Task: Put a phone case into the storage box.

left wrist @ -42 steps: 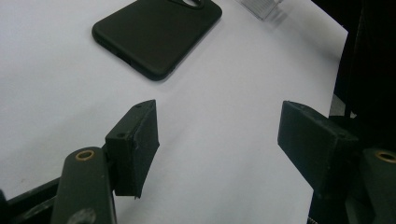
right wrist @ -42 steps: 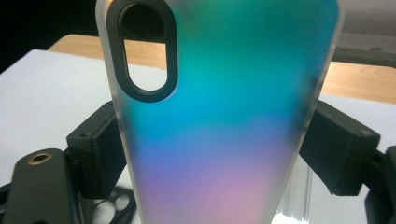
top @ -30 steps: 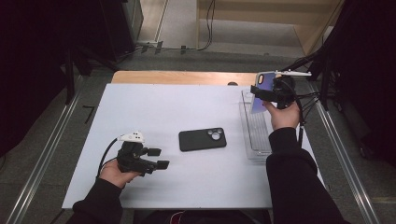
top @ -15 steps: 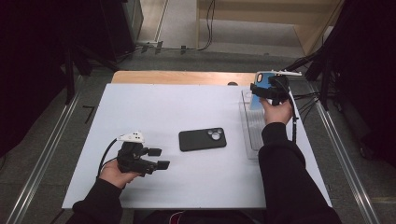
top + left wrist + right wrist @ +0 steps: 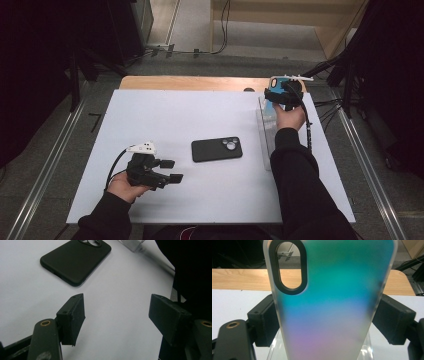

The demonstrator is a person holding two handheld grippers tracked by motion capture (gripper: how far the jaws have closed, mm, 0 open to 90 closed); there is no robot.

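The right gripper (image 5: 275, 95) is at the far right part of the white table (image 5: 150, 115), and its jaws are closed on the two long edges of a translucent phone case (image 5: 332, 302). In the right gripper view the case stands upright between the black pads (image 5: 265, 322). Its colour goes from teal at the top to blue and then to pink lower down, and it has an oval camera cutout with a black rim near the upper left corner. In the high view the same case (image 5: 276, 82) is seen as a small blue shape at the top of this gripper, above the far end of a clear plastic holder (image 5: 265, 132) that lies along the right side of the table. I cannot tell if the case touches the holder.

The left gripper (image 5: 170, 171) rests low at the near left part of the table, held in the person's left hand (image 5: 122, 186). Its jaws stand apart and nothing is between them; in the left gripper view there is only bare table between the two pads (image 5: 72, 317).

A black phone case (image 5: 217, 149) lies flat near the middle of the table, with the camera rings toward the right. It is well apart from both grippers.
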